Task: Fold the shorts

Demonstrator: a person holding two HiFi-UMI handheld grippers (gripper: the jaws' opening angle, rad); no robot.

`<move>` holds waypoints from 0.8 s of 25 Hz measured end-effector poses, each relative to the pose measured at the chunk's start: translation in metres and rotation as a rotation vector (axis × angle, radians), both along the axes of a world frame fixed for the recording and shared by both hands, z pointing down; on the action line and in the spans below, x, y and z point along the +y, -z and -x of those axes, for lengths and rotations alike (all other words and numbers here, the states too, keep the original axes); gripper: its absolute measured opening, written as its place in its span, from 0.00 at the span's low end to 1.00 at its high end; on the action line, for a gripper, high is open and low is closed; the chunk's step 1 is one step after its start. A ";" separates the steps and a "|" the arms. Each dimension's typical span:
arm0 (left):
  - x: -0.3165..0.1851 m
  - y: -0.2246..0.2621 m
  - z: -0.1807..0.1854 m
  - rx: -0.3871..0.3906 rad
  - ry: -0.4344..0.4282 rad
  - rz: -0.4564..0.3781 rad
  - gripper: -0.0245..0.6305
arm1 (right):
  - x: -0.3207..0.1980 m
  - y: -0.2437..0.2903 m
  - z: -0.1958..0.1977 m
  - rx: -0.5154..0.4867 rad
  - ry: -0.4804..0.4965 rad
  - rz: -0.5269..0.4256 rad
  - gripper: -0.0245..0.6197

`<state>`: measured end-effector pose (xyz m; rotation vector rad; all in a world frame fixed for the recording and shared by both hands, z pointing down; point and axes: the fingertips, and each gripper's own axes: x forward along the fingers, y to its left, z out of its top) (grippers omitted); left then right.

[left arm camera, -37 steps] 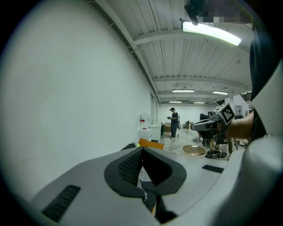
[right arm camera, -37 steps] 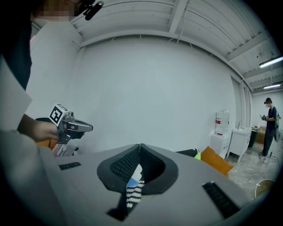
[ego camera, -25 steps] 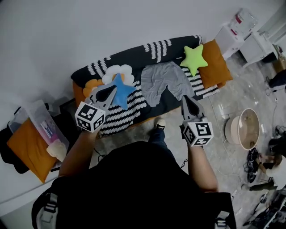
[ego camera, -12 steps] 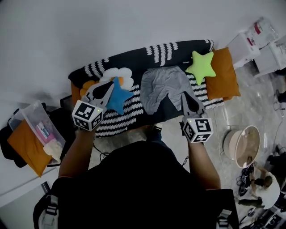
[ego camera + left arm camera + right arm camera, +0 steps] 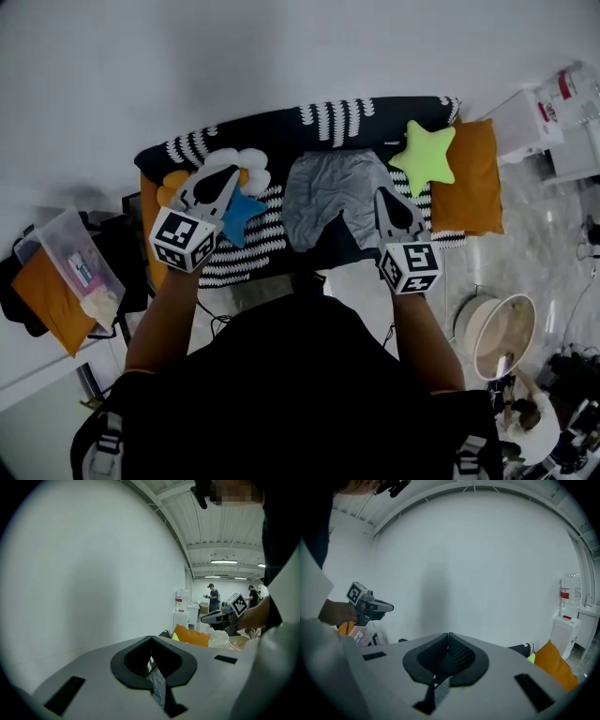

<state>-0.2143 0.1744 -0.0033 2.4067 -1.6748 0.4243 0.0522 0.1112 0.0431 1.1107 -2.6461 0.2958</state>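
Note:
Grey shorts (image 5: 328, 199) lie spread flat on a black-and-white striped blanket (image 5: 267, 246) over a low sofa, legs pointing toward me. My left gripper (image 5: 232, 172) is shut and empty, hovering over the cushions left of the shorts. My right gripper (image 5: 381, 193) is also shut and empty, its tip just beside the shorts' right leg. In the left gripper view the jaws (image 5: 151, 637) meet in a point, and the right gripper (image 5: 220, 617) shows beyond. In the right gripper view the jaws (image 5: 448, 634) are closed together, with the left gripper (image 5: 370, 606) at the left.
A blue star cushion (image 5: 240, 212), a white cloud cushion (image 5: 246, 157) and a green star cushion (image 5: 425, 150) lie on the sofa beside an orange cushion (image 5: 473, 178). A clear plastic box (image 5: 77, 267) sits at the left, a round basin (image 5: 497, 333) on the floor at the right.
Both grippers have moved forward toward the sofa, which now lies closer below me. The right gripper's tip has come up beside the shorts. Both stay shut.

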 end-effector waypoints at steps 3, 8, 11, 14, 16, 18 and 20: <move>-0.022 -0.004 -0.007 0.000 0.024 0.003 0.06 | -0.025 -0.010 -0.005 0.001 0.021 0.014 0.05; -0.046 -0.008 -0.016 -0.003 0.053 0.012 0.07 | -0.048 -0.025 -0.005 0.005 0.068 0.044 0.05; -0.053 -0.012 -0.019 -0.003 0.066 0.015 0.07 | -0.057 -0.032 -0.001 0.003 0.093 0.050 0.05; -0.051 -0.020 -0.021 -0.006 0.070 0.034 0.07 | -0.058 -0.038 0.001 0.003 0.103 0.064 0.05; -0.047 -0.026 -0.018 -0.004 0.083 0.053 0.07 | -0.056 -0.040 0.003 0.003 0.108 0.074 0.05; -0.044 -0.031 -0.013 0.004 0.096 0.064 0.07 | -0.053 -0.041 0.006 0.003 0.112 0.078 0.05; -0.040 -0.033 -0.009 0.011 0.101 0.068 0.07 | -0.051 -0.042 0.009 0.007 0.115 0.080 0.05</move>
